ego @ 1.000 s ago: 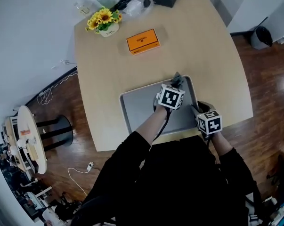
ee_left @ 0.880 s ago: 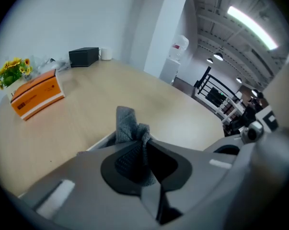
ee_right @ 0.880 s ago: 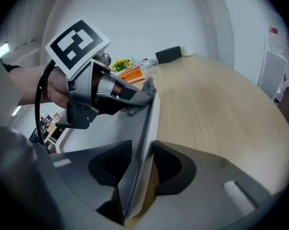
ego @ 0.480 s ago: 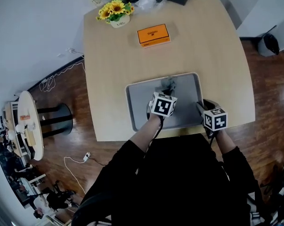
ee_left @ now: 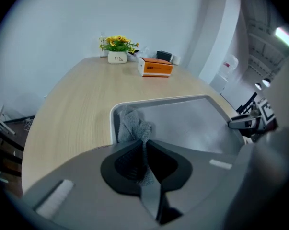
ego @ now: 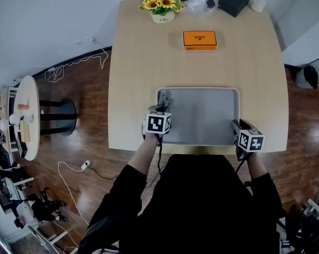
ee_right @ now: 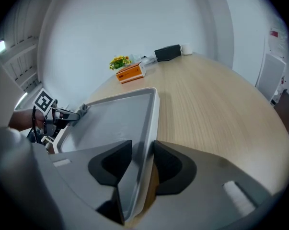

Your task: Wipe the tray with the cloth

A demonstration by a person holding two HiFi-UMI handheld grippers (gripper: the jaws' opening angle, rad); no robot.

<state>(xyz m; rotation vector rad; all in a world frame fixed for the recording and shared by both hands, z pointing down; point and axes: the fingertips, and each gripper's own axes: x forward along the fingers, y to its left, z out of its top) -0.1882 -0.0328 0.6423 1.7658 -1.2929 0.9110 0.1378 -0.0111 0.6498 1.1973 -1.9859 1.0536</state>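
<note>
- Left tongs point(ee_left: 145, 146) are seen closed on the cloth point(ee_left: 131, 126). Grey fabric is pinched between the jaws and bunches out past the tips.
- The cloth is found just ahead of the left tongs, lying inside the tray point(ego: 201, 115). It is tucked into the tray's far-left corner and touches the left wall.
- Right tongs point(ee_right: 143, 150) are closed on the tray. Its right rim stands upright between the jaws, with a pad pressed to each side.
- That grip is placed near the tray's near-right corner, as shown in the head view.
- The tray is laid flat on the table point(ego: 143, 57) and spans the gap between the two tongs. The left tongs are at its left end, the right tongs at its right end.
- An orange box point(ego: 199, 40) is noted beyond both tongs, well apart from the tray.
- A flower pot point(ego: 162, 5) and a black box point(ego: 234, 0) are set farther off, at the table's far edge.
- Both tongs are angled downward, and dark sleeves are seen behind them.
</note>
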